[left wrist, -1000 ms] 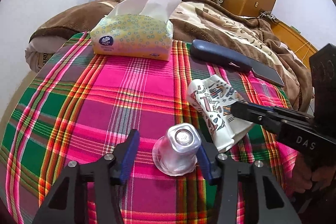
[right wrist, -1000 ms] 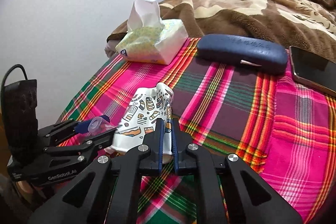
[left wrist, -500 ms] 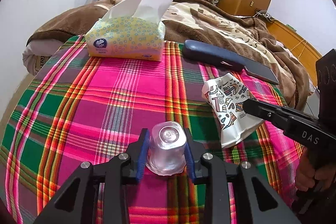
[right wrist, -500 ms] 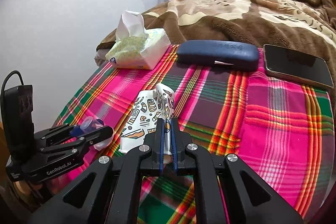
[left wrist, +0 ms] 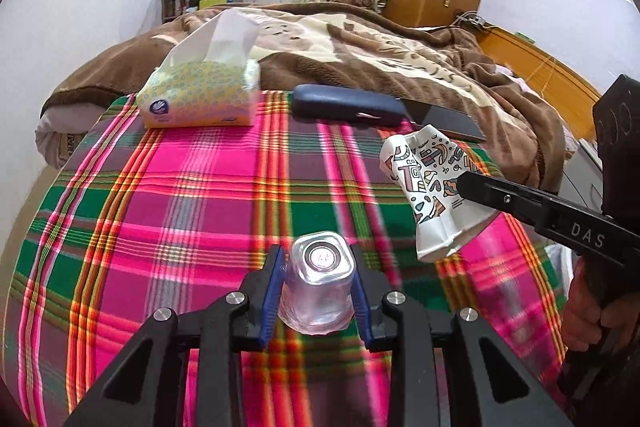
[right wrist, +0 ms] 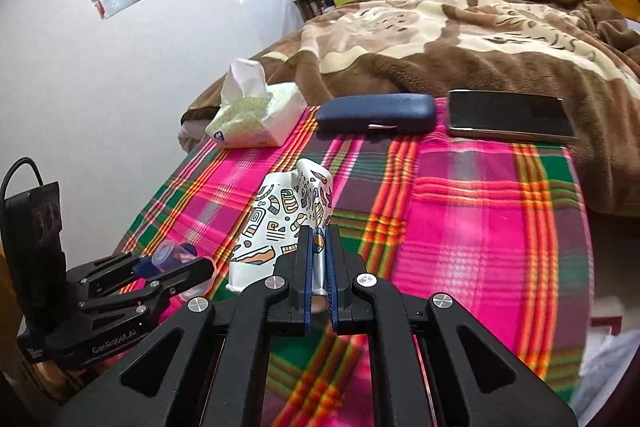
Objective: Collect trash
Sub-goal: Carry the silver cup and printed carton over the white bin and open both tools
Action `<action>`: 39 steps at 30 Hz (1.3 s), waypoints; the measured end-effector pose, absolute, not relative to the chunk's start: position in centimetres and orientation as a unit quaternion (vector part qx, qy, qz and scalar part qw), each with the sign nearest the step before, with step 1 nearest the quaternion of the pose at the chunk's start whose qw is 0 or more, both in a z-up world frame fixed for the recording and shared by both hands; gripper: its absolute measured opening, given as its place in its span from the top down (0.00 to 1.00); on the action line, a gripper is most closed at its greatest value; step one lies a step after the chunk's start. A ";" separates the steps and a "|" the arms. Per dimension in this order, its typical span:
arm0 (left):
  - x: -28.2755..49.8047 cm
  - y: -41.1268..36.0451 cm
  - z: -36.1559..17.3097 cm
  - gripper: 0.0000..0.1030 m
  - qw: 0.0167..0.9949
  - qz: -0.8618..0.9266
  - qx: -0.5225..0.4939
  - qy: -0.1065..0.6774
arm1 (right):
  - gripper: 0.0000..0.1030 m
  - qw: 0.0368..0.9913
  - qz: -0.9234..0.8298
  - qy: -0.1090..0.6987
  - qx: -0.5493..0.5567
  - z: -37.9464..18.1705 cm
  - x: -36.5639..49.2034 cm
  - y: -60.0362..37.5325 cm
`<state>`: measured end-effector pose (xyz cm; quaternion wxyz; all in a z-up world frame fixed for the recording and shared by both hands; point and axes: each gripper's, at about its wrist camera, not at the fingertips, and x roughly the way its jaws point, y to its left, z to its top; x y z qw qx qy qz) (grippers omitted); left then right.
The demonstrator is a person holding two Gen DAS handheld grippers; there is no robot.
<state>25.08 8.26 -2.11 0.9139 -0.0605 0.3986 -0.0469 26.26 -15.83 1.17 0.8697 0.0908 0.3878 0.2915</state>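
Observation:
My left gripper (left wrist: 318, 267) is shut on a small clear plastic cup (left wrist: 320, 279), upside down, held above the plaid cloth (left wrist: 192, 195). My right gripper (right wrist: 318, 241) is shut on a crushed white paper cup with coloured patterns (right wrist: 280, 223) and holds it off the cloth. In the left wrist view the paper cup (left wrist: 428, 187) hangs from the right gripper at the right. In the right wrist view the left gripper (right wrist: 176, 263) with the clear cup (right wrist: 168, 253) is at lower left.
A yellow tissue pack (left wrist: 200, 95) sits at the cloth's far left. A dark blue glasses case (left wrist: 348, 105) and a phone (right wrist: 508, 115) lie along the far edge. A brown blanket (right wrist: 460, 39) covers the bed behind.
My left gripper closed on the clear cup and lifted it. My right gripper rose with the paper cup. Both views have pulled up and back from the cloth.

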 end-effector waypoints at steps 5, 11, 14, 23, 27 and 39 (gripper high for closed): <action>23.3 6.1 -0.9 0.69 0.917 -0.066 -0.053 0.390 | 0.94 0.880 0.274 0.374 0.105 2.1 24.3 -18.3; 21.4 2.7 0.3 0.69 0.920 -0.096 -0.034 0.377 | 0.94 0.891 0.248 0.363 0.115 2.6 22.2 -21.5; 20.6 0.7 0.9 0.69 0.921 -0.112 -0.024 0.372 | 0.94 0.896 0.234 0.358 0.124 2.9 21.1 -23.3; 18.7 -6.0 2.2 0.69 0.918 -0.169 0.001 0.360 | 0.94 0.912 0.180 0.338 0.148 3.3 17.9 -29.5; 18.2 -9.3 2.5 0.69 0.913 -0.197 0.012 0.357 | 0.94 0.919 0.145 0.333 0.154 3.3 16.4 -32.4; 16.8 -18.9 2.1 0.69 0.888 -0.281 0.041 0.361 | 0.94 0.928 0.036 0.335 0.160 2.5 12.9 -38.9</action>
